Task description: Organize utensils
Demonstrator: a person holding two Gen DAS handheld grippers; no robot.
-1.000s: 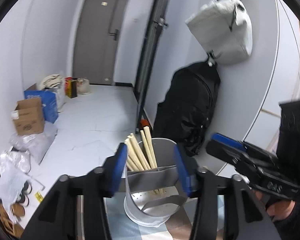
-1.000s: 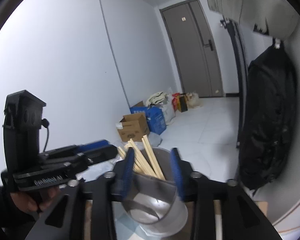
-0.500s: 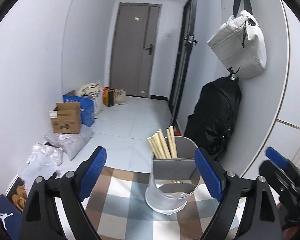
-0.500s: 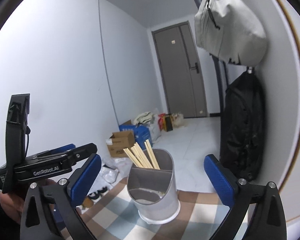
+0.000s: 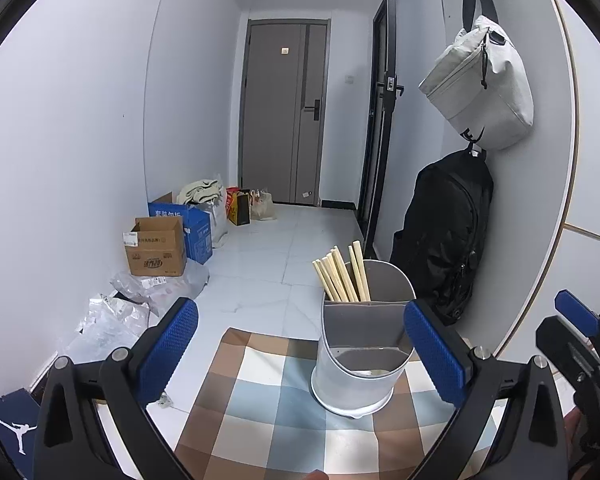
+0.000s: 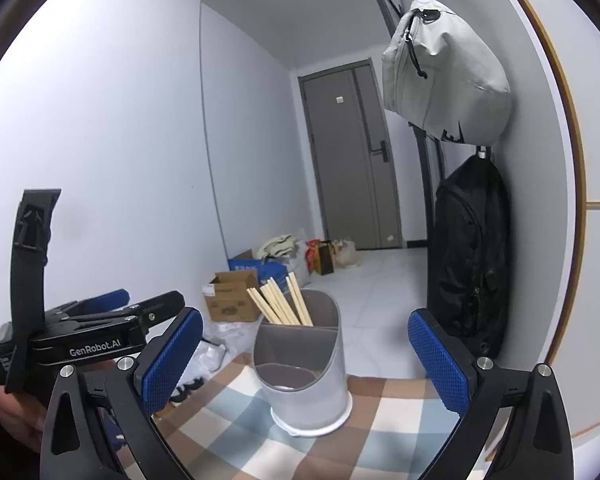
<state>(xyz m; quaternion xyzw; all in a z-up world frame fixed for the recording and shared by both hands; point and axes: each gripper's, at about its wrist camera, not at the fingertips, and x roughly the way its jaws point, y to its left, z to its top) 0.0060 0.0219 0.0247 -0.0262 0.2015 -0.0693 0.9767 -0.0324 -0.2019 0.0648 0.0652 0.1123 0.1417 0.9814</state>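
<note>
Left wrist view: left gripper [image 5: 300,352] jaws still opening, nearly full width, gripping nothing. Grey utensil holder [image 5: 360,356] upright on checked tablecloth [image 5: 260,408], lower centre, chopsticks [image 5: 342,274] in rear compartment. Right wrist view: right gripper [image 6: 306,356] spread wide, empty, holder between pads, untouched.

The chopsticks' [image 5: 342,276] lower ends are hidden inside the holder [image 5: 362,360]. The checked cloth [image 5: 260,412] is cut off by the frame's bottom edge
</note>
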